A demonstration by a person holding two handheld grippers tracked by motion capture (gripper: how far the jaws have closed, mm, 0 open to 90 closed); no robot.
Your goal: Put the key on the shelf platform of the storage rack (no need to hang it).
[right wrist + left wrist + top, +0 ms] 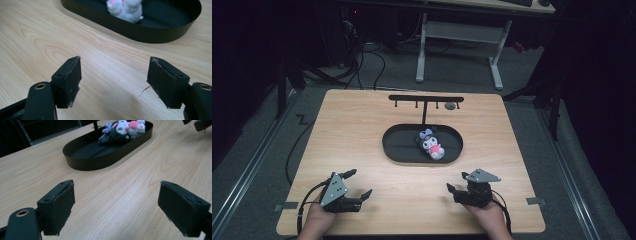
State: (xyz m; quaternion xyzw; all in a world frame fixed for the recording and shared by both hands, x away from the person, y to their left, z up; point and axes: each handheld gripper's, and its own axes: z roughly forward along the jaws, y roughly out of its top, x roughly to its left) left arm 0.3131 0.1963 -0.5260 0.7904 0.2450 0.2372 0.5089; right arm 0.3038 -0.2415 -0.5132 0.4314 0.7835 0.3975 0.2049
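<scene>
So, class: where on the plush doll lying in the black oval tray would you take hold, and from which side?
Grip the plush doll across its soft pale body, coming from above: it lies flat inside the black oval tray, whose raised wall blocks a level approach. The right tongs, open and nearest, seem best placed.

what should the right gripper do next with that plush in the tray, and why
Probably ease the right gripper forward toward the plush toy. Its jaws stand open with nothing between them, bare table lies ahead, and the toy lies in the right half of the black tray, nearer this gripper.

Black oval tray [398, 150]; white-pink-black plush toy [431, 143]; light woodgrain table [362, 125].
</scene>
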